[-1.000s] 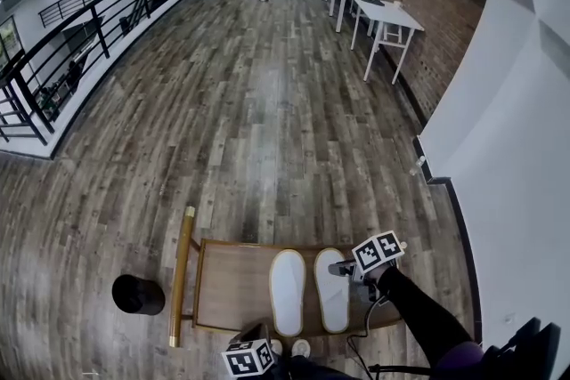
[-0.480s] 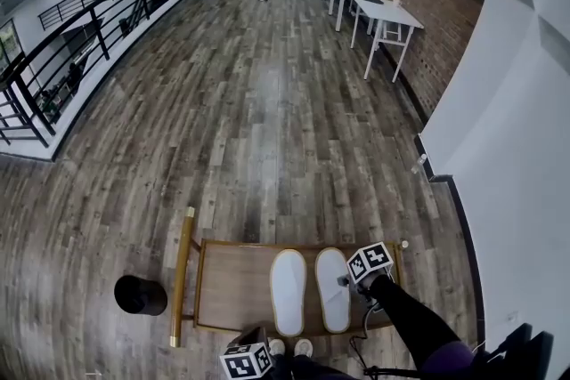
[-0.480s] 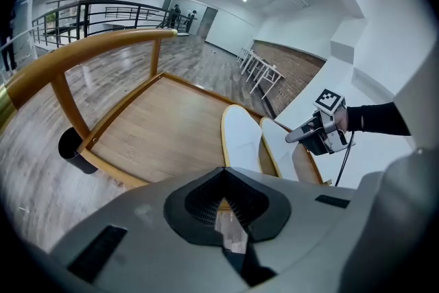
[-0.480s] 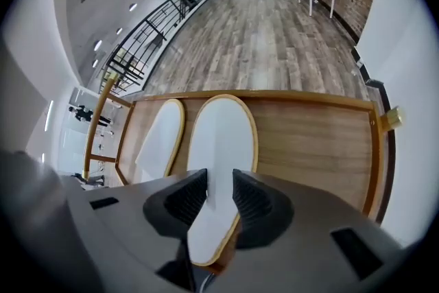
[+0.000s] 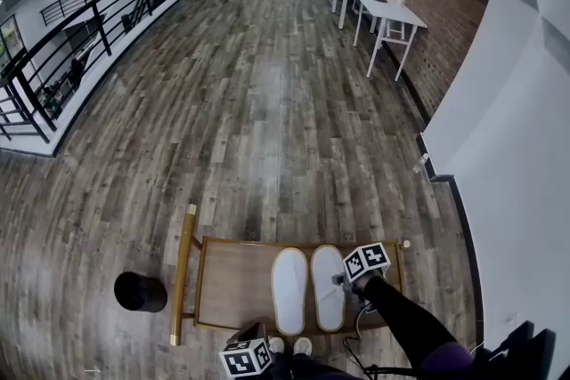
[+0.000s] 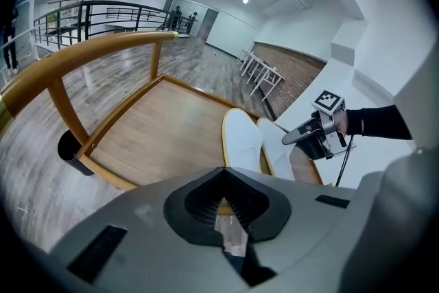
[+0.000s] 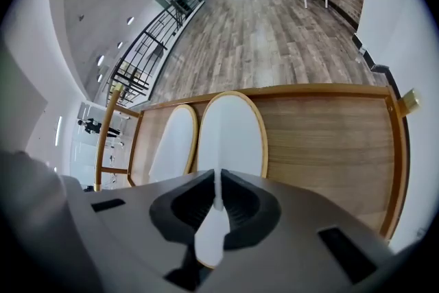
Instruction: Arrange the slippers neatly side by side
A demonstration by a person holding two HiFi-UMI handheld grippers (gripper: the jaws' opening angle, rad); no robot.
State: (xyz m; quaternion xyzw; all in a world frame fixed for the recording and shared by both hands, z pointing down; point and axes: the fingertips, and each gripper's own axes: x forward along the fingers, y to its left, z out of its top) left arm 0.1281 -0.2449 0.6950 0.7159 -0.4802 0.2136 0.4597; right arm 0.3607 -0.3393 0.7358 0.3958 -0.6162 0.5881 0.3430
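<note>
We've got a low wooden cart: light plank deck, raised golden-brown rim, a rail handle on its left end. It stands on the grey-brown wood-plank floor. On the right half of the deck are two flat white fabric slippers with tan edging, left slipper and right slipper, parallel and just beside each other. A black cylindrical bin stands on the floor near the rail.
</note>
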